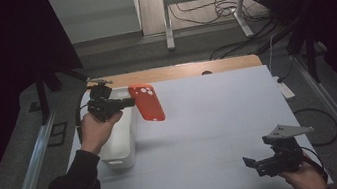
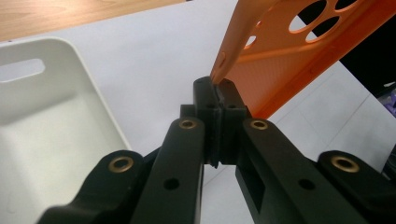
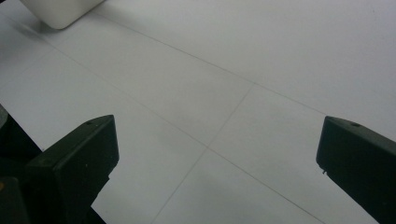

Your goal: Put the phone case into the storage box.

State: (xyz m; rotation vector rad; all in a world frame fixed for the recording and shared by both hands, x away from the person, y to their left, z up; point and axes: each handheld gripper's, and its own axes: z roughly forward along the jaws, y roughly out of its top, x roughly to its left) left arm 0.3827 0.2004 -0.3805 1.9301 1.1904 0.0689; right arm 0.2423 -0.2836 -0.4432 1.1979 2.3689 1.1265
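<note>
An orange phone case (image 1: 147, 101) with round camera holes hangs above the white table, just right of a white bin (image 1: 119, 141). My left gripper (image 1: 128, 101) is shut on the case's edge and holds it in the air. In the left gripper view the closed jaws pinch the rim of the case (image 2: 289, 60) at the left gripper (image 2: 218, 88), with the bin (image 2: 51, 116) open and bare inside at the left. My right gripper (image 1: 250, 163) stands open near the table's front right corner, jaws wide apart over bare table in the right gripper view (image 3: 217, 154).
The white table (image 1: 220, 117) has a wooden strip (image 1: 178, 71) along its far edge. A corner of the bin (image 3: 60, 11) appears far off in the right gripper view. Metal rails run along both sides; a desk frame and cables lie beyond.
</note>
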